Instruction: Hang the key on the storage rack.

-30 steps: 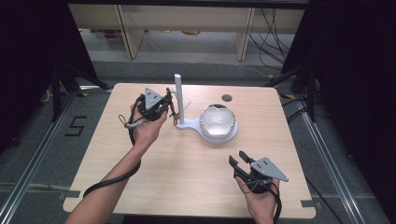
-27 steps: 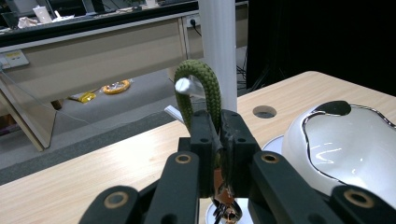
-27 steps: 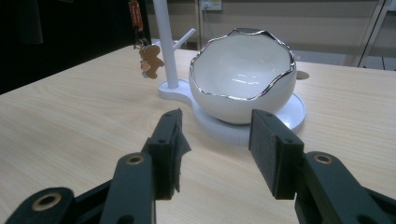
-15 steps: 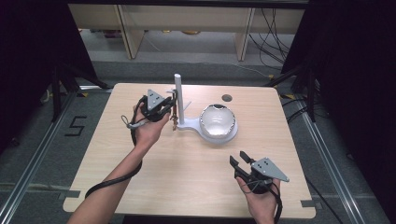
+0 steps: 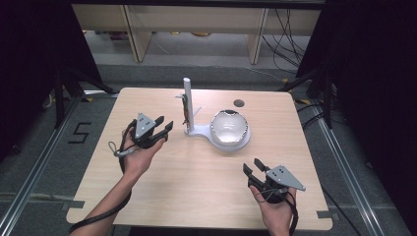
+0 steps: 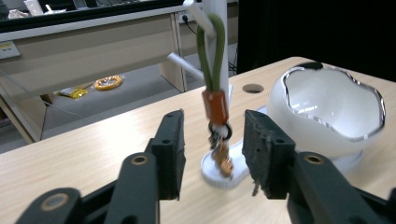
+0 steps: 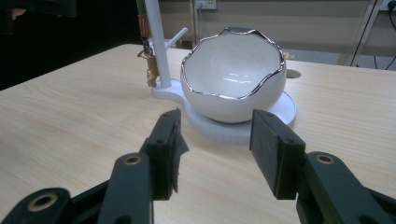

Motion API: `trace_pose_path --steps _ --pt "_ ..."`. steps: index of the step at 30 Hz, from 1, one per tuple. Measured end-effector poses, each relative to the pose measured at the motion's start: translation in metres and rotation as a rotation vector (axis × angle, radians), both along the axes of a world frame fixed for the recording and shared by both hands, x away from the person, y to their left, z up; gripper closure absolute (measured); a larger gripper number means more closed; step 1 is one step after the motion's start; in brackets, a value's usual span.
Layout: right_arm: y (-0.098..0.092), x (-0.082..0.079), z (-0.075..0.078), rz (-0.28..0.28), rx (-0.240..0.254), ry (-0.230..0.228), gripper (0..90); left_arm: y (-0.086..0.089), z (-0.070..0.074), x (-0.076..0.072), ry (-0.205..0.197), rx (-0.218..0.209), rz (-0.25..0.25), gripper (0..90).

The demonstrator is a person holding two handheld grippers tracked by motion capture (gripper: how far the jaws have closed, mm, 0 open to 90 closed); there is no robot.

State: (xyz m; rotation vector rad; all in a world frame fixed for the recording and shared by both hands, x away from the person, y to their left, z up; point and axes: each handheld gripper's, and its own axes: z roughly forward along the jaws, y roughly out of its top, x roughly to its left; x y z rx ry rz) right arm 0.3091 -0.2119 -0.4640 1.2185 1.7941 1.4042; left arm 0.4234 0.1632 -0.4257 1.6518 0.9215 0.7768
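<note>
A white stand [image 5: 187,91] rises from a flat base at the table's middle back. A keychain [image 5: 185,112] with a green loop and an orange sleeve [image 6: 215,105] hangs from a peg on its post. A white egg-shaped bowl [image 5: 228,127] with a silver rim sits on the same base. My left gripper [image 5: 164,129] is just left of the stand. Its jaws have just been opening and are open, with the keychain a little beyond them [image 6: 213,127]. My right gripper [image 5: 253,169] rests near the front right, its open jaws just widened, nothing between them [image 7: 217,123].
A round cable hole [image 5: 239,103] lies in the tabletop behind the bowl. Beyond the table's far edge stand wooden shelf legs [image 5: 133,34] and loose cables on the floor. Bare wood [image 5: 196,177] lies between the two hands.
My left gripper was shut at the keychain on the post. It has drawn back left and toward the person and its jaws have opened. The keychain stays hanging. The right hand kept still.
</note>
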Motion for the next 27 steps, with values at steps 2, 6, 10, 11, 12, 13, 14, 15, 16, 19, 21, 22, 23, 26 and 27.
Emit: trace_pose_path --steps 2,6,10,11,12,13,14,15,16,19,21,22,23,26,27 --pt "0.000 0.001 -0.001 -0.004 -0.014 -0.012 54.1 0.009 -0.005 -0.009 -0.003 0.009 -0.009 56.1" --pt "-0.002 0.003 -0.003 0.006 -0.014 -0.019 53.9 0.022 -0.015 -0.024 -0.010 0.024 -0.009 52.1" --pt "-0.003 0.002 -0.003 -0.015 -0.025 -0.006 53.6 0.036 -0.028 -0.040 -0.006 0.034 -0.007 48.8" --pt "-0.003 0.000 -0.003 -0.020 -0.017 0.010 53.5 0.041 -0.032 -0.045 -0.002 0.030 0.002 48.4" --pt "-0.004 0.002 -0.004 -0.017 -0.017 0.002 53.5 0.043 -0.036 -0.047 -0.002 0.020 0.009 47.9" --pt "-0.005 0.004 -0.005 -0.001 -0.022 -0.013 53.5 0.047 -0.039 -0.051 0.005 0.025 0.017 47.5" --pt "-0.006 0.004 -0.005 -0.004 -0.034 -0.013 53.4 0.051 -0.043 -0.055 0.009 0.027 0.026 47.2" --pt "-0.006 0.003 -0.006 -0.014 -0.034 -0.012 53.3 0.053 -0.048 -0.059 0.012 0.022 0.027 46.8" --pt "-0.006 0.004 -0.007 -0.006 -0.026 -0.009 53.3 0.056 -0.052 -0.063 0.014 0.019 0.032 46.4" --pt "-0.006 0.004 -0.009 -0.019 -0.034 0.003 52.8 0.063 -0.067 -0.073 0.022 -0.002 0.049 44.5" --pt "-0.007 0.005 -0.012 -0.007 -0.033 0.004 52.0 0.067 -0.076 -0.076 0.023 -0.018 0.055 42.6" --pt "-0.007 0.005 -0.012 -0.013 -0.046 0.002 51.3 0.068 -0.080 -0.079 0.028 -0.022 0.066 41.3" --pt "-0.008 0.005 -0.013 -0.002 -0.037 0.020 50.6 0.069 -0.084 -0.080 0.022 -0.037 0.073 40.6" --pt "-0.008 0.006 -0.013 -0.004 -0.042 0.017 49.5 0.073 -0.091 -0.084 0.040 -0.048 0.095 38.1" --pt "-0.008 0.005 -0.014 -0.010 -0.041 0.017 49.3 0.074 -0.092 -0.085 0.039 -0.047 0.100 37.7"
